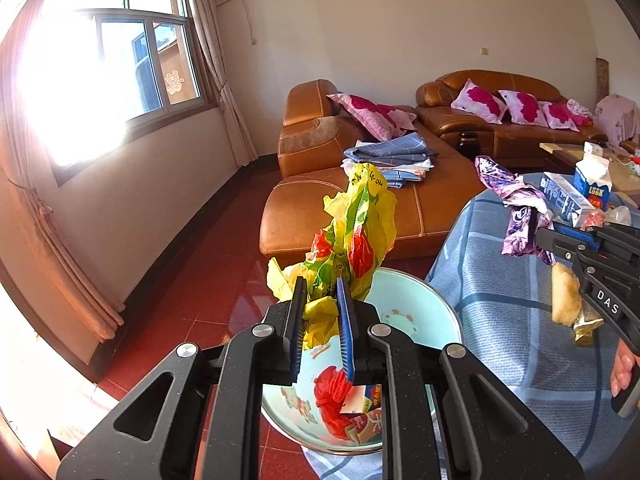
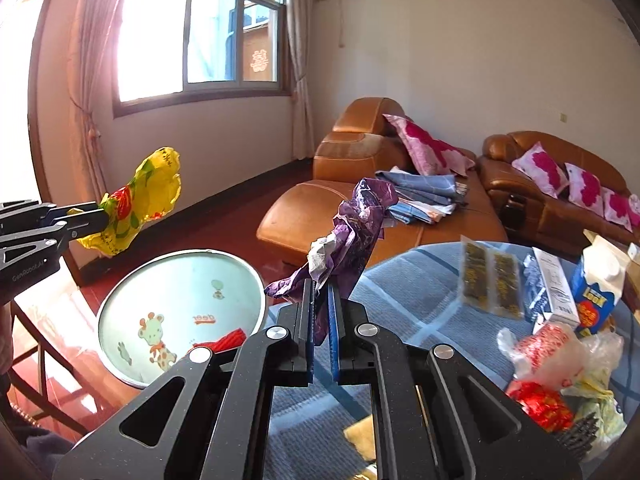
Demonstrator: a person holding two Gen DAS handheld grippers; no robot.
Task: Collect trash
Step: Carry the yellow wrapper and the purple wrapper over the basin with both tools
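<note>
Left wrist view: the left gripper (image 1: pixel 322 300) has its fingers closed to a narrow gap on a crumpled yellow wrapper (image 1: pixel 354 236), held above the near rim of the pale blue basin (image 1: pixel 416 300). The basin already holds red and printed scraps. At the right edge the right gripper (image 1: pixel 560 246) pinches a purple wrapper (image 1: pixel 516 208) over the desk (image 1: pixel 500 288), which is covered in a blue checked cloth. A milk carton (image 1: pixel 592 176) stands further back on the desk.

Right wrist view: the right gripper (image 2: pixel 320 304) is closed nearly shut on the purple wrapper (image 2: pixel 352 232), positioned over the desk edge, beside the basin (image 2: pixel 180 280) rather than above it. The left gripper (image 2: pixel 86 218) shows at left, clamped on the yellow wrapper (image 2: pixel 136 200).

Risk, as judged: the yellow wrapper sits near the rim, not the centre; released here, light film may drift and land on the floor. The purple wrapper would fall on the cloth unless carried across first. Both pieces are thin and partly gripped, so slippage is possible.

Surroundings: remaining litter on the desk includes snack packets (image 2: pixel 490 280), a white box (image 2: pixel 554 288) and bagged red items (image 2: pixel 548 364). The floor (image 1: pixel 192 280) is glossy red tile. Tan leather sofas (image 1: pixel 360 208) with pink cushions and folded cloth stand behind; a bright window (image 2: pixel 200 36) causes glare.
</note>
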